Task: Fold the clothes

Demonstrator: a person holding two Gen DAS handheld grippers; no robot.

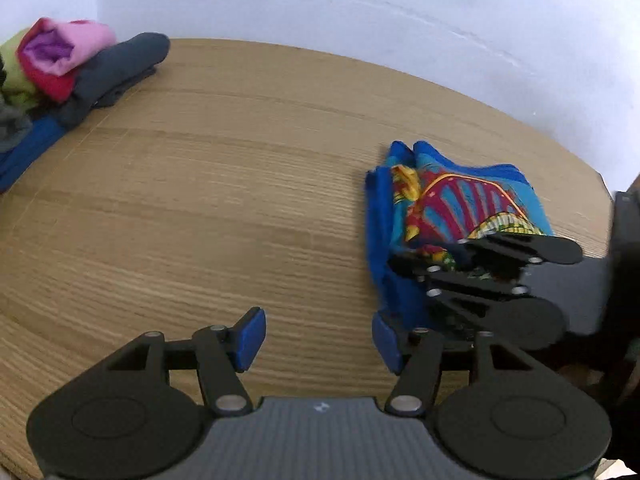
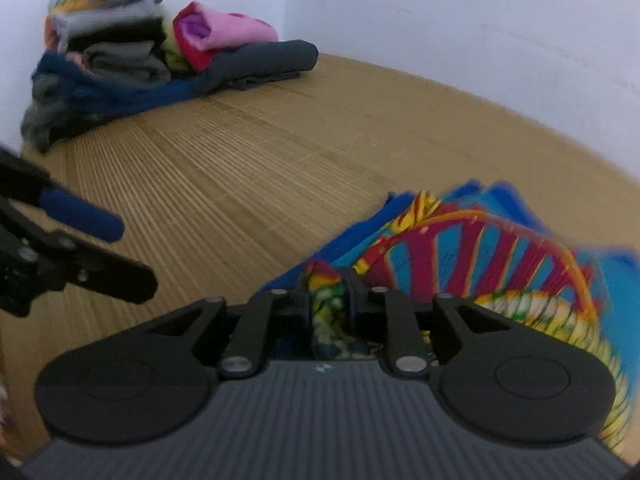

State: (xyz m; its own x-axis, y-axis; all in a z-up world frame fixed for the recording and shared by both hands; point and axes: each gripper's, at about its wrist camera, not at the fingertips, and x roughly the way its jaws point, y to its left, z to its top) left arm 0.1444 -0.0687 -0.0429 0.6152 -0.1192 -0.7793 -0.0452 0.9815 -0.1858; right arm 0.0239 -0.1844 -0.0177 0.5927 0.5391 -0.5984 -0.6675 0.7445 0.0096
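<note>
- Shirt (image 1: 460, 204), the bright blue printed one, sits folded in a compact bundle on the tabletop (image 1: 240, 184), ahead and to the right of the left gripper (image 1: 318, 344).
- Right gripper (image 2: 329, 300) is pinching the near edge of that bundle, fingers pressed together on a wad of the printed cloth. It's blurry there, so I can't say how many layers it has.
- Left gripper is spread wide and holding nothing; its right pad (image 1: 386, 346) is right at the bundle's near corner.
- Handling-wise I'd guess it's light, floppy cotton. Layers will slide and sag if lifted from one edge, so take it at the stacked folded edge or support both sides.
- Pile (image 2: 132, 52) of other clothes is far ahead-left of the right gripper, by the wall.
- Could be mid-fold or just being moved, can't tell.
</note>
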